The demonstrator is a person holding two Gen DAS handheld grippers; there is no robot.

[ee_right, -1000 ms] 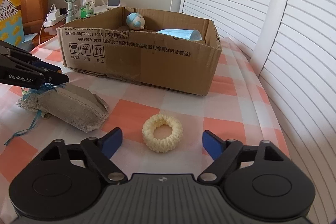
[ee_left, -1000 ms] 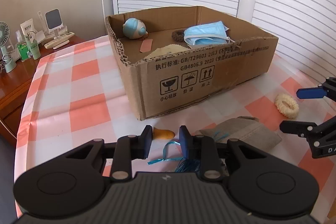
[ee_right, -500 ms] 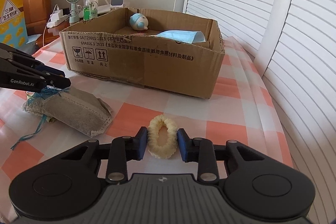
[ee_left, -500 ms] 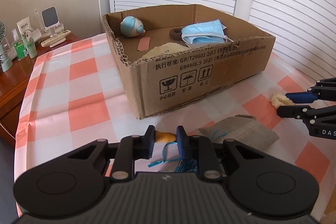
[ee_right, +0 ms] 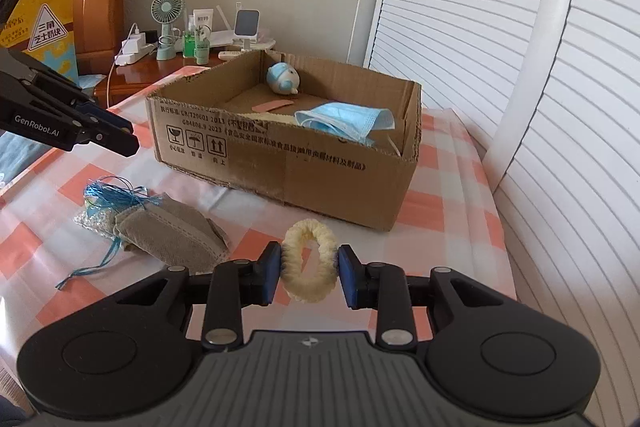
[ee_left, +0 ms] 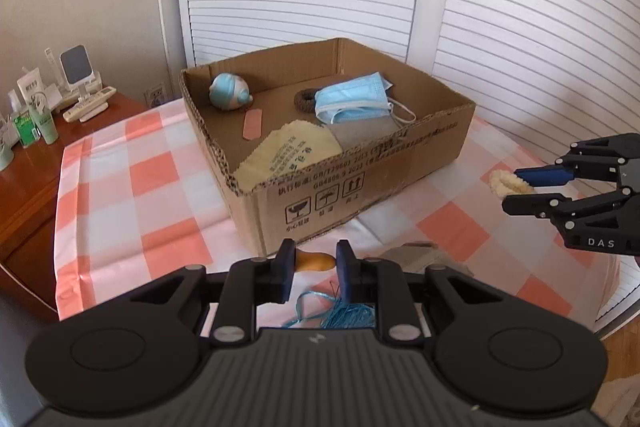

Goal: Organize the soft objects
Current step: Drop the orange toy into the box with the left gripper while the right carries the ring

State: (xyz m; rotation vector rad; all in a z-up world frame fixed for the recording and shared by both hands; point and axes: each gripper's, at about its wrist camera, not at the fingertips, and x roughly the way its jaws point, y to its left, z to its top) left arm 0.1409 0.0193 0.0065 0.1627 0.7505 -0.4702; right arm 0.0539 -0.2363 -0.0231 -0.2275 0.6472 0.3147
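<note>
Two soft things are pinched clear of the checked cloth (ee_right: 452,195): a cream scrunchie (ee_right: 309,261) squeezed in the right gripper (ee_right: 308,273), and an orange piece (ee_left: 316,261) clamped by the left gripper (ee_left: 312,273), both in front of the box (ee_left: 360,183) holding a mask (ee_left: 352,99).

orange object (ee_left: 316,261): only a rounded end shows between the left gripper's (ee_left: 312,269) pads; the rest is hidden, kind unclear.
blue thread (ee_left: 340,315): near part covered by the gripper body.
grey cloth pouch (ee_left: 424,257): mostly hidden in the left wrist view.
brown ring (ee_left: 305,101): half covered by the face mask (ee_left: 354,99).
nightstand bottles (ee_right: 196,43): labels too small to read.
</note>
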